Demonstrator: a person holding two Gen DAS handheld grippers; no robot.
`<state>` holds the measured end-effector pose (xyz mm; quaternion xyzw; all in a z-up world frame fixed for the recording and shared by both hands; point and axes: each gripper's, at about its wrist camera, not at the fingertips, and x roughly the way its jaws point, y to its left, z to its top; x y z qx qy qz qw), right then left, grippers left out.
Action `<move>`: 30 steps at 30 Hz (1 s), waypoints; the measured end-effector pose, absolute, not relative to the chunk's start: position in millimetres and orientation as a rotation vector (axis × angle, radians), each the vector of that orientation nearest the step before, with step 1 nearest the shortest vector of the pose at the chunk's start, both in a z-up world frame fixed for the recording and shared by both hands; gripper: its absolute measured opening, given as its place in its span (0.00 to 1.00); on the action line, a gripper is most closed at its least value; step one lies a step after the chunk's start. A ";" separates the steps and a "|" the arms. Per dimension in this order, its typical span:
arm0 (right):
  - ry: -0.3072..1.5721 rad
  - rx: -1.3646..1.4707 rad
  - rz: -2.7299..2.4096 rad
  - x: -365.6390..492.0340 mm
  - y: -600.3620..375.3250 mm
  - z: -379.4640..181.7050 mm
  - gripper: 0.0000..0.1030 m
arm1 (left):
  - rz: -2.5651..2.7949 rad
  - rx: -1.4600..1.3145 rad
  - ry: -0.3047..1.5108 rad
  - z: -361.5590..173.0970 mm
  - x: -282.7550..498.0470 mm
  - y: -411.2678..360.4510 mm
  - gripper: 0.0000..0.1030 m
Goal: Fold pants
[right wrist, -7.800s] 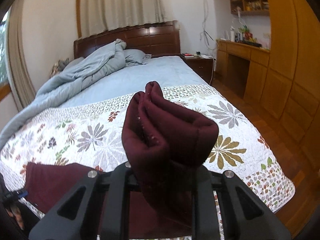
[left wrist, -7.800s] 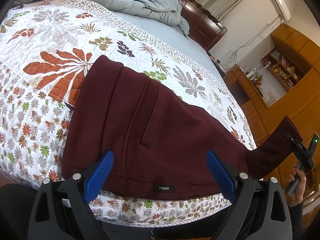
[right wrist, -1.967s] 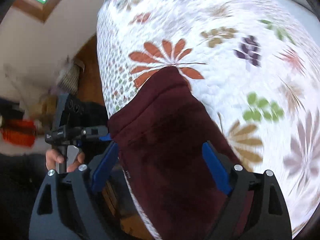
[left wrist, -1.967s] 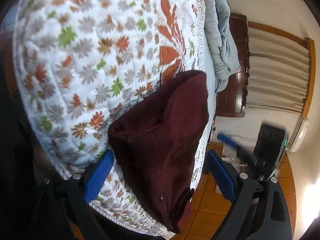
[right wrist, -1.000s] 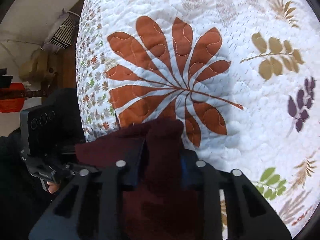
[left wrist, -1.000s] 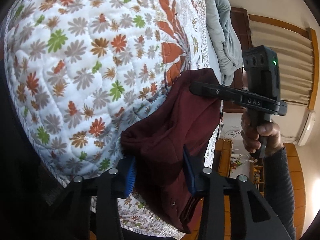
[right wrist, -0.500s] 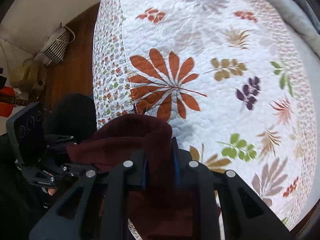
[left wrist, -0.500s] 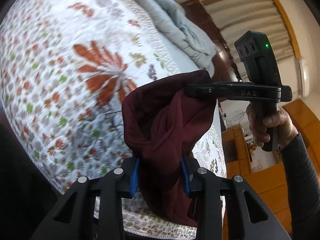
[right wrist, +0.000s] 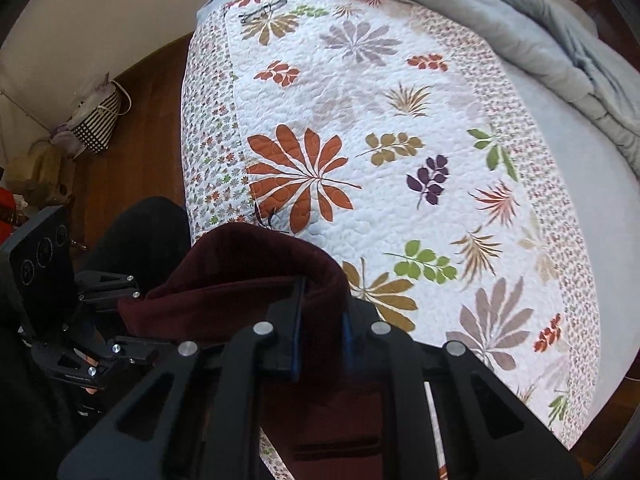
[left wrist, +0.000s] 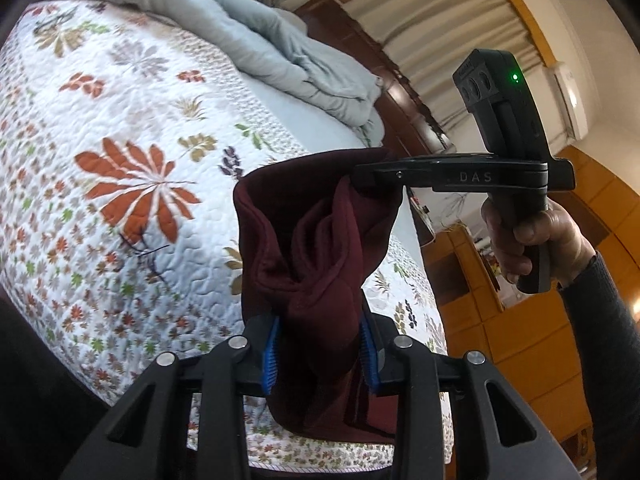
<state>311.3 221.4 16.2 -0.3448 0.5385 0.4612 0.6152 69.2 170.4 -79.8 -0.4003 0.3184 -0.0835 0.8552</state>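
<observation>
The dark red pants [left wrist: 316, 248] hang bunched in the air above the near edge of the bed. My left gripper [left wrist: 320, 354] is shut on one end of the folded bundle. My right gripper [right wrist: 322, 332] is shut on the other end of the pants [right wrist: 248, 280]; it shows in the left wrist view [left wrist: 360, 178], held higher and to the right by a hand. The left gripper shows in the right wrist view [right wrist: 120, 300] at the lower left. The rest of the cloth hangs below the jaws, partly hidden.
The bed carries a white leaf-print quilt [left wrist: 120, 168] [right wrist: 400, 160] with a crumpled grey duvet [left wrist: 260, 48] at the head. A dark wooden headboard [left wrist: 360, 48] and wooden cabinets [left wrist: 500, 320] stand to the right. Bags [right wrist: 92, 120] sit on the wooden floor left of the bed.
Both grippers closed on the folded pants lying on the quilt, then lifted them off the bed; the bundle now hangs between the two grippers.
</observation>
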 end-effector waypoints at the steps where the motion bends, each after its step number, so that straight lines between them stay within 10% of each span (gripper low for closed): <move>1: 1.236 -0.794 1.057 310.0 217.4 18.4 0.13 | -0.180 -0.834 0.667 -76.0 69.3 167.6 0.31; 30: 1.124 -0.663 0.917 294.6 66.9 87.1 0.11 | -0.369 -0.628 0.603 -5.1 76.7 74.7 0.30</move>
